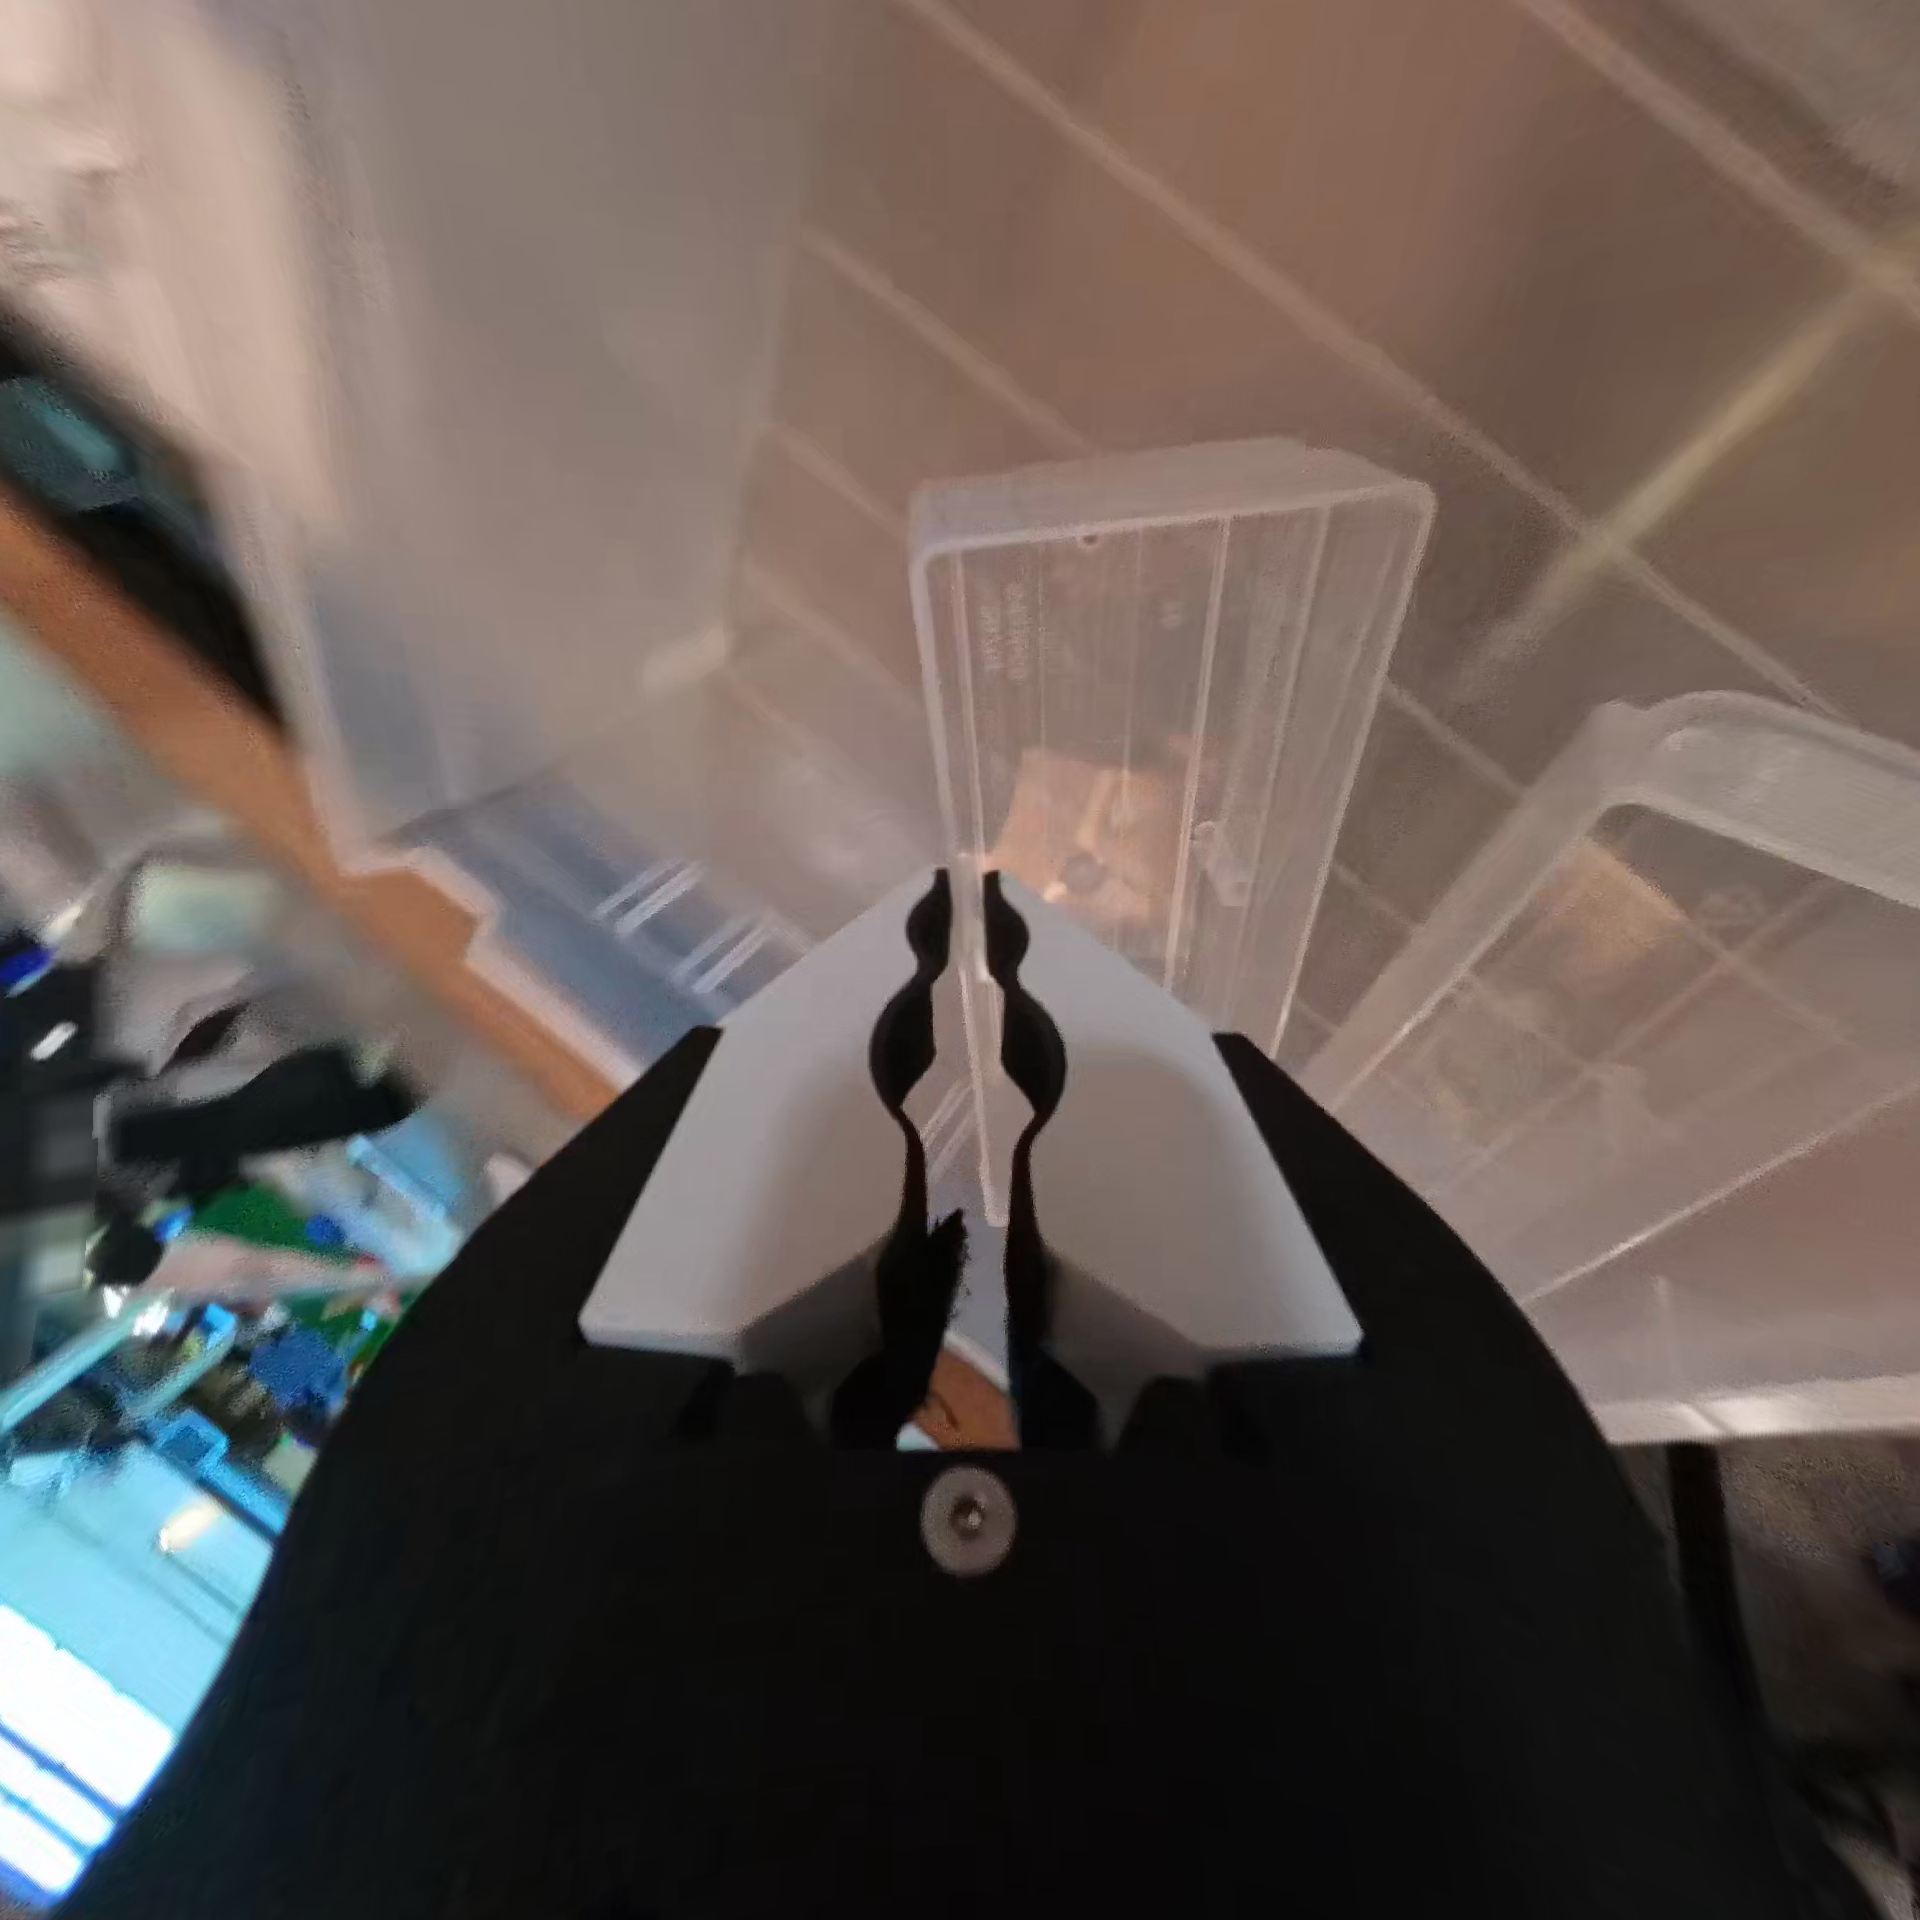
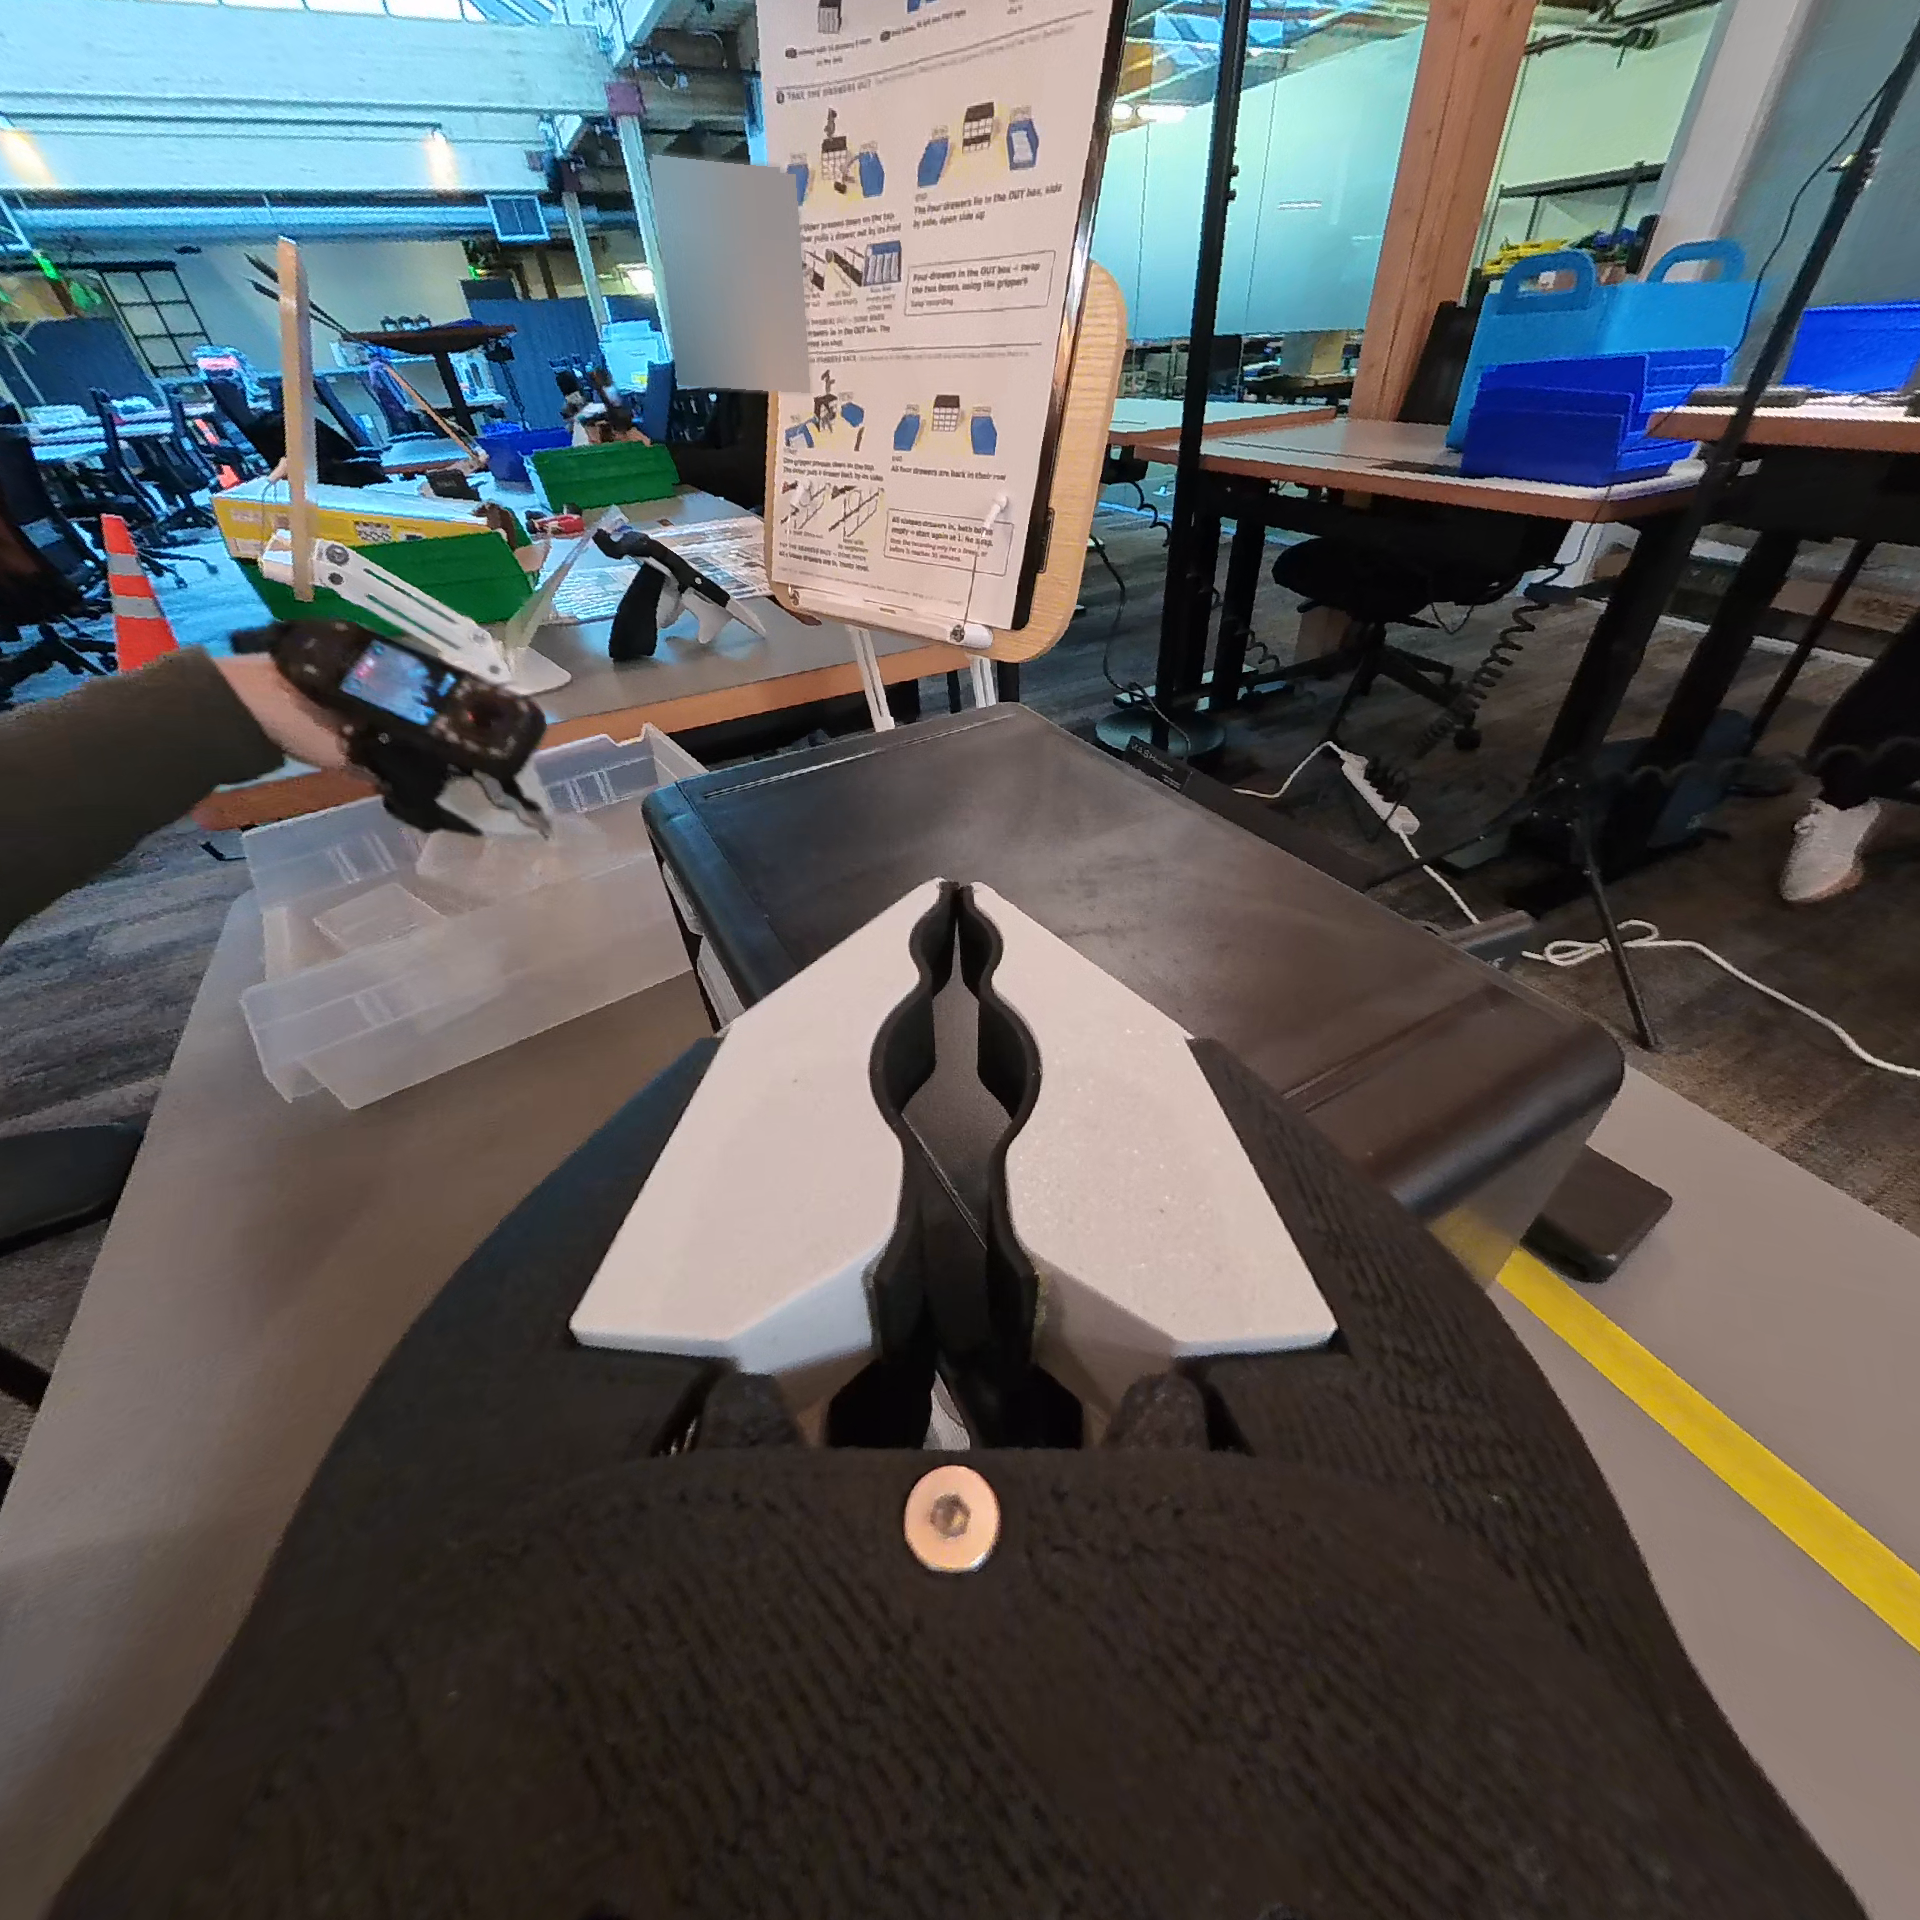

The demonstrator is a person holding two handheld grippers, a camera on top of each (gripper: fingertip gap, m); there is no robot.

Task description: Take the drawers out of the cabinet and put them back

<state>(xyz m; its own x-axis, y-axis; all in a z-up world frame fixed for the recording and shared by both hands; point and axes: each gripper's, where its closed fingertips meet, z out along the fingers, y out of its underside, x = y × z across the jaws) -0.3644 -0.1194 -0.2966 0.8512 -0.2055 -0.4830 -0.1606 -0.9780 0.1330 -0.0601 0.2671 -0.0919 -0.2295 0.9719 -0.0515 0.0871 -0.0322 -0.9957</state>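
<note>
My left gripper (image 1: 964,883) is shut on the thin side wall of a clear plastic drawer (image 1: 1164,665) and holds it over the inside of a translucent bin (image 1: 623,416). Small brown items lie in the drawer. A second clear drawer (image 1: 1621,1039) lies in the bin to the right. In the right wrist view my right gripper (image 2: 956,891) is shut and empty, with its tips at the top of the black cabinet (image 2: 1195,862). I cannot tell whether they touch it. The left gripper (image 2: 499,810), held by a hand in a dark sleeve, hovers over the bin (image 2: 436,966) left of the cabinet.
The cabinet and bin stand on a grey table (image 2: 260,1247) with a yellow tape line (image 2: 1714,1455) at the right. An instruction board (image 2: 914,312) stands behind the cabinet. Beyond are other desks, blue bins (image 2: 1600,384), chairs, floor cables and an orange cone (image 2: 130,592).
</note>
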